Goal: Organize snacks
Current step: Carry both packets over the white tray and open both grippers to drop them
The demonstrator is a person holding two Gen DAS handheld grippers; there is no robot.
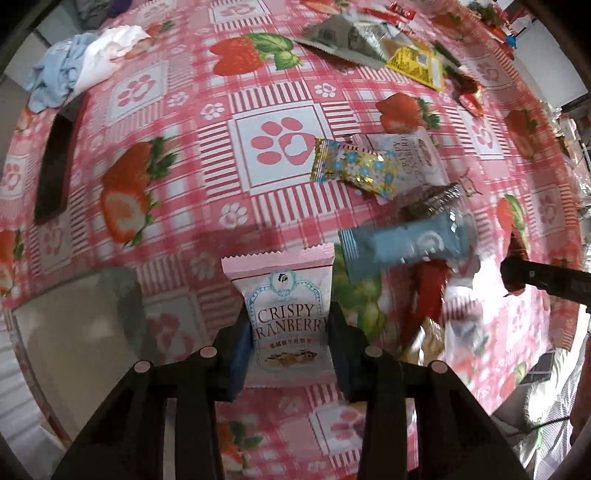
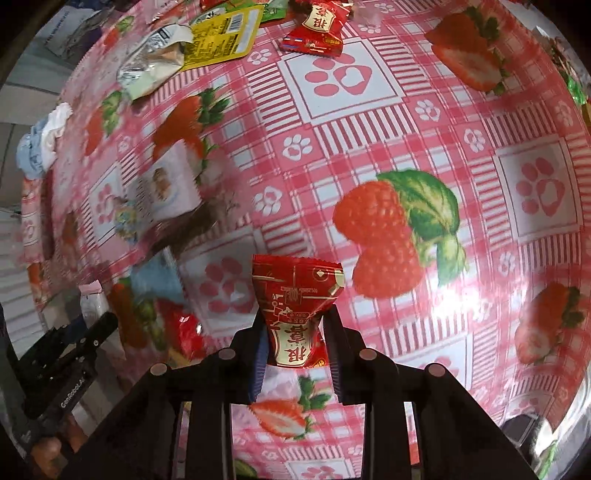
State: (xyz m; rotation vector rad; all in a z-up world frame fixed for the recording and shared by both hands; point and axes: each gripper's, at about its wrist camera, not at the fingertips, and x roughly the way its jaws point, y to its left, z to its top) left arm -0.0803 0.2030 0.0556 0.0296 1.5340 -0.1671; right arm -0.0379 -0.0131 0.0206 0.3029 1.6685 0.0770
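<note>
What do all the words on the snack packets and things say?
"CRISPY RANBERRY", first letter hidden: pink cranberry packet in the left gripper.
"CRISPY", blurred below: second cranberry packet on the tablecloth.
"ConRobotAI", roughly, small: left gripper body in the right wrist view.
Large gold Chinese characters, not legible to me: red packet in the right gripper.
Yellow packet: barcode, print too small.

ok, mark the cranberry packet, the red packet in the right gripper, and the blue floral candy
Crispy Cranberry packet (image 1: 286, 317): left wrist view, printed front, between the fingers.
Red packet (image 2: 295, 302): right wrist view, middle of the wrapper above the fingers.
Blue floral candy (image 1: 354, 170): left wrist view, centre of the wrapper.
</note>
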